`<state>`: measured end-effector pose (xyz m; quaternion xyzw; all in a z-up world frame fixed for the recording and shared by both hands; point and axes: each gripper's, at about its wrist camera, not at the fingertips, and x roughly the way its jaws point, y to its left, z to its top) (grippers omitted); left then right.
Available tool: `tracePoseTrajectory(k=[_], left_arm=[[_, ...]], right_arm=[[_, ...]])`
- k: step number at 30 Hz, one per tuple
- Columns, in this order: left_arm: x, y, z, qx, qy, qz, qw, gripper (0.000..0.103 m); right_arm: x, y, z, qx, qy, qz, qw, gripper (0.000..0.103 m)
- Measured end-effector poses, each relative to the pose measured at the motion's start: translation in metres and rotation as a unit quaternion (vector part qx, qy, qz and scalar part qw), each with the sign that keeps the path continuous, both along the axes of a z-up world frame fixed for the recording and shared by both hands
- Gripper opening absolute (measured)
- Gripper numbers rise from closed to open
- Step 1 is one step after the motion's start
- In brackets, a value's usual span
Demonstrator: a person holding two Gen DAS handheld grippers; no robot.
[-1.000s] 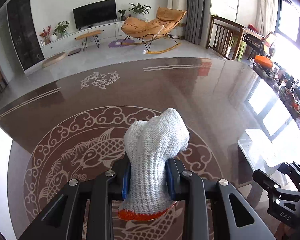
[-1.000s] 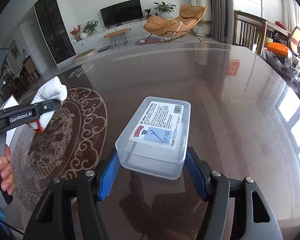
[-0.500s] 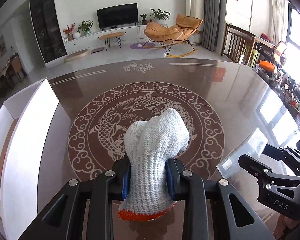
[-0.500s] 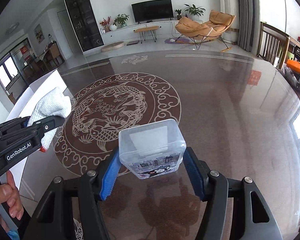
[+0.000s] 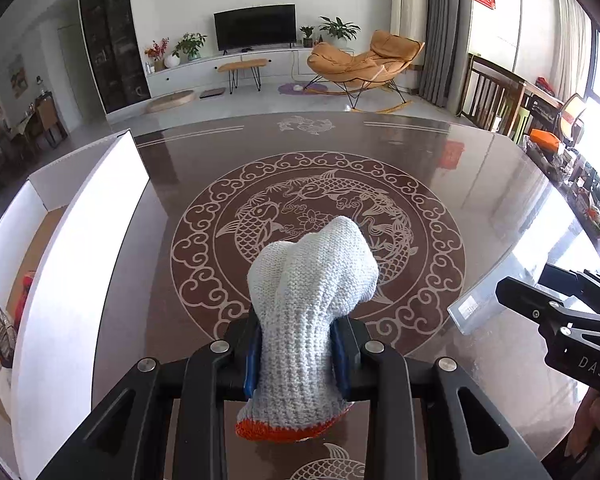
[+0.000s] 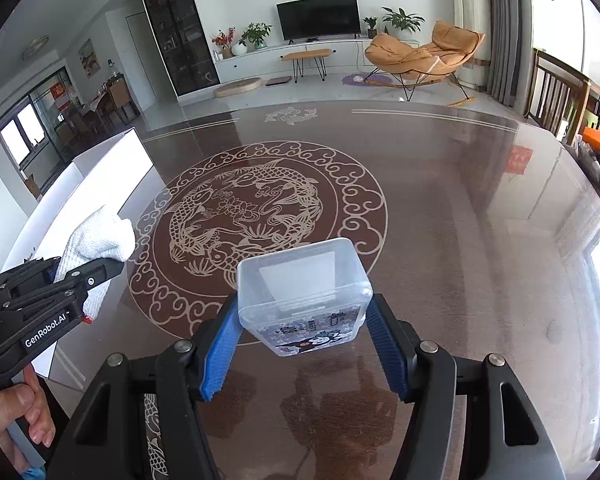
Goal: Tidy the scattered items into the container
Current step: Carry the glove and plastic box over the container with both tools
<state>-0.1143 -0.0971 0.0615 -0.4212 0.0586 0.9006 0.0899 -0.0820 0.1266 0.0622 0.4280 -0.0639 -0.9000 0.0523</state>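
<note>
I am carrying both items above the table toward the white box at left, not yet there: my left gripper is clamping a knitted glove, my right gripper a clear plastic case.

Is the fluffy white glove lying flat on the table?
No, the glove is pinched in the left claw and held up above the table.
</note>
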Motion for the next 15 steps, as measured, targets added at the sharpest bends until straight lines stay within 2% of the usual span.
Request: tracePoseTrajectory(k=[7, 15], left_arm=[[0.008, -0.07, 0.041, -0.006, 0.036, 0.053, 0.9979, 0.029], [0.026, -0.157, 0.063, -0.025, 0.062, 0.126, 0.9898, 0.029]], right_arm=[[-0.011, -0.064, 0.044, -0.018, 0.032, 0.071, 0.997, 0.063], [-0.013, -0.176, 0.087, -0.048, 0.061, 0.183, 0.98, 0.063]])
